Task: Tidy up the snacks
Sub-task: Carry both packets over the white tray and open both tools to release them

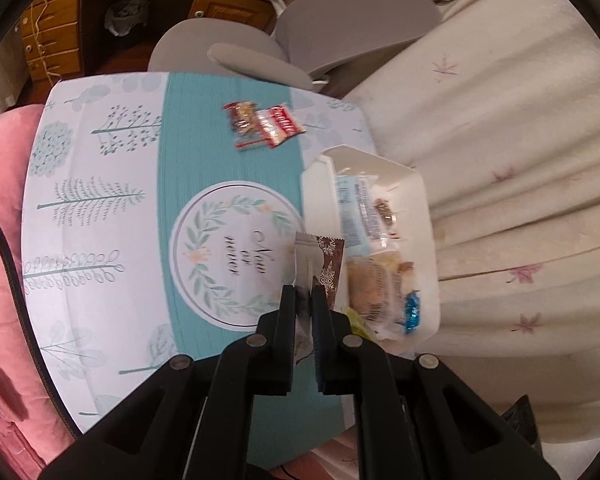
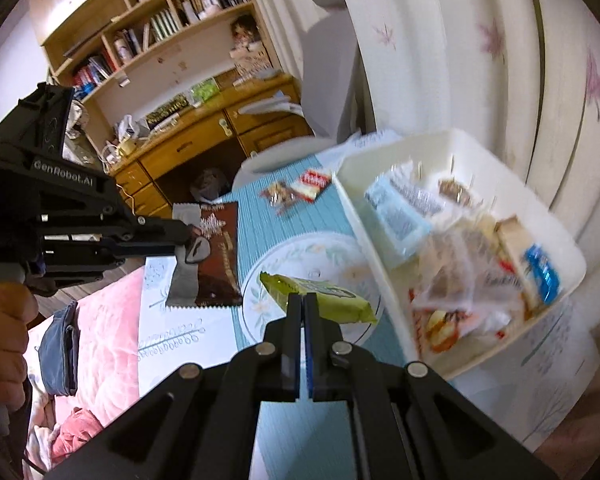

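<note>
The printed table (image 1: 100,208) carries a white bin (image 1: 428,208) (snack-filled) and two loose packets (image 1: 262,124).

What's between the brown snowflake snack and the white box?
In the right wrist view, a green snack packet pinched by the right tool sits between the brown packet and white box.

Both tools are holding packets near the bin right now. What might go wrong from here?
The left tool grips the brown packet only near one edge, so it may slip out. The green packet in the right tool is also held by its edge. The white bin looks crowded, so added packets might spill over its rim.
</note>
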Available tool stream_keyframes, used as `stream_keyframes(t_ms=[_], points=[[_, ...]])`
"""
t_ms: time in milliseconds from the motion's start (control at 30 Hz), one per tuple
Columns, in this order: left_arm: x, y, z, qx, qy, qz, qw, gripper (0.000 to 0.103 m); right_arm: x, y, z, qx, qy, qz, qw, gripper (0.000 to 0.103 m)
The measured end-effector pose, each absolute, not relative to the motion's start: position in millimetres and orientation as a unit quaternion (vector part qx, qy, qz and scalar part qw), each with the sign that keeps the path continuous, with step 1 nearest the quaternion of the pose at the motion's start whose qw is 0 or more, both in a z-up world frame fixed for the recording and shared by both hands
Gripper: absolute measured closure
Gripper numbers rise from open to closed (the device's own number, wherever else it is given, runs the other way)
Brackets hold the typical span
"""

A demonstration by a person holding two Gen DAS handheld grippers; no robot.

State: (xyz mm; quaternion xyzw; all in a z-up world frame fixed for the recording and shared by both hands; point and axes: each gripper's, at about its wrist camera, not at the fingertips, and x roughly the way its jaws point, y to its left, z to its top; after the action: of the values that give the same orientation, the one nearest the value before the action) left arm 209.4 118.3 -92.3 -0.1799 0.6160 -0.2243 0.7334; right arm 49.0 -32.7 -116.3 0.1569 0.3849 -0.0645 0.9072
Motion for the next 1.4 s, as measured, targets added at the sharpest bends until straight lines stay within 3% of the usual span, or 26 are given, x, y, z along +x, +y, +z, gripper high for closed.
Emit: stream_keyframes(t_ms=[500,1067,1133,1200,1400], points=[[184.8,33.2,-55.6,-0.203,0.584,-0.228,0.752,0.098,27.1,-125.4,-79.7,0.132,0.361,-0.031,0.923,0.102],[169.3,-77.7,-77.0,-0.198,0.592,-0.206,0.753,0.097,30.0,-238.6,-77.9,0.108,0.384,0.012,0.917,0.102],[169.8,-85.3,-80.2,-0.192,0.597,-0.193,0.755,0.083,32.6,-248.3,-81.0,0.109,0.392,0.016,0.913,0.099],[170.2,-90.0,-82.4,-0.185,0.6,-0.177,0.758,0.06,36.7,-256.0,-85.2,0.109,0.403,0.014,0.908,0.097],[170.4,-83.5,-86.9,-0.174,0.604,-0.122,0.768,0.034,51.7,-279.8,-100.8,0.138,0.443,0.023,0.886,0.087]])
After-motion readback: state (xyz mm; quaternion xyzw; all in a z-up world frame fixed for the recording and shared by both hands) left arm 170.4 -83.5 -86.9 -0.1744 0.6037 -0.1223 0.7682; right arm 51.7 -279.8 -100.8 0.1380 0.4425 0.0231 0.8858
